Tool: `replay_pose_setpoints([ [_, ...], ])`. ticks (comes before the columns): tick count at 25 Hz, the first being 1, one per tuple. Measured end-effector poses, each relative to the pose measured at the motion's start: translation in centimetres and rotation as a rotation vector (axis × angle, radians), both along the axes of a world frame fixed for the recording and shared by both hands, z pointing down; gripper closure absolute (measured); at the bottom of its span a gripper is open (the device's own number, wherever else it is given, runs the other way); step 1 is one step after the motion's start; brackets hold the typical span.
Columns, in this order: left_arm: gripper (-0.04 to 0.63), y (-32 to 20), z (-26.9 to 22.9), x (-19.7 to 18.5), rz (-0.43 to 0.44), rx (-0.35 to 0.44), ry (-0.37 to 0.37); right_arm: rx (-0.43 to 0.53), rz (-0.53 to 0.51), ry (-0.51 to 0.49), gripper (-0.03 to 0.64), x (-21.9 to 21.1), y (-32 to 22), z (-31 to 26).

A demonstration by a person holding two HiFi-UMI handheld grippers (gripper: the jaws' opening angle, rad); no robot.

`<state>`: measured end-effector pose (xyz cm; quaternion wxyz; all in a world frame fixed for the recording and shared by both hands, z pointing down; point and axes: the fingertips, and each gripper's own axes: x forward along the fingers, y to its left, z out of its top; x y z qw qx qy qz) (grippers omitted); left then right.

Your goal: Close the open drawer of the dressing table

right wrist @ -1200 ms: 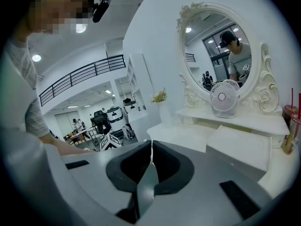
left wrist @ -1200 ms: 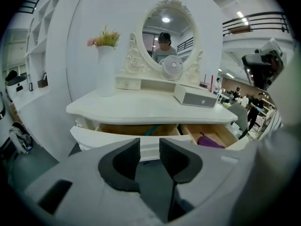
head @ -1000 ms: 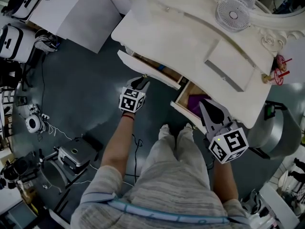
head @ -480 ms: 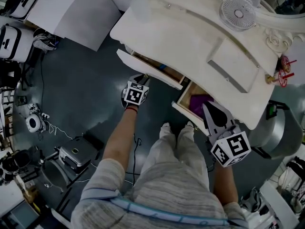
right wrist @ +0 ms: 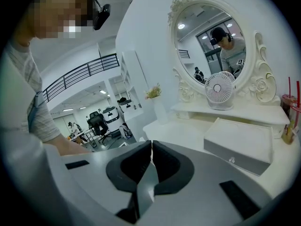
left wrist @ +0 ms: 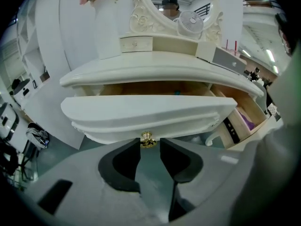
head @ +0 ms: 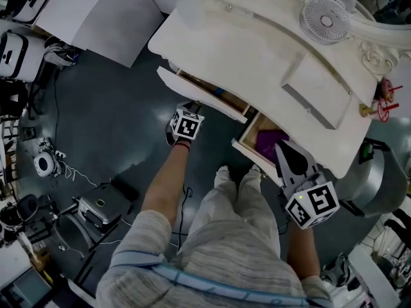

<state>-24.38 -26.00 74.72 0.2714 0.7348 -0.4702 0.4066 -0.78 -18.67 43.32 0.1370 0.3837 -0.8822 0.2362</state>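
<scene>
The white dressing table (head: 244, 50) has two drawers pulled out. The left drawer (head: 200, 95) shows its curved white front (left wrist: 150, 112) wide in the left gripper view, with a small brass knob (left wrist: 148, 140) at the middle. My left gripper (left wrist: 150, 143) points down at that knob; its jaws are opening, the knob sits between the fingertips and the pads do not press on it. In the head view this gripper (head: 185, 123) hangs just in front of the left drawer. The right drawer (head: 266, 140) holds something purple. My right gripper (head: 284, 149) hovers over its edge, shut and empty (right wrist: 151, 145).
On the tabletop stand a small fan (head: 324, 19), a flat white box (head: 313, 90), a cup of red straws (head: 384, 104) and a vase of flowers (left wrist: 106, 22). Gear and cables (head: 96, 207) lie on the dark floor at left. My feet (head: 237, 175) stand before the table.
The left gripper has sunk and tipped further down, coming in under the left drawer front at the knob. The right gripper has stayed where it was.
</scene>
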Motion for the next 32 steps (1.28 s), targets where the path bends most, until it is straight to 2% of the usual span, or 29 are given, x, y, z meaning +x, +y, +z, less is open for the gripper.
replay_pose_setpoints([
  [5, 0.473, -0.4, 0.2, -0.1, 0.009, 0.005, -0.046, -0.004, 0.010, -0.004, 0.604, 0.5, -0.2, 0.2],
  [32, 0.483, -5.0, 0.1, 1.9, -0.021, 0.048, -0.039, -0.029, 0.051, -0.006, 0.604, 3.3, -1.3, 1.5],
])
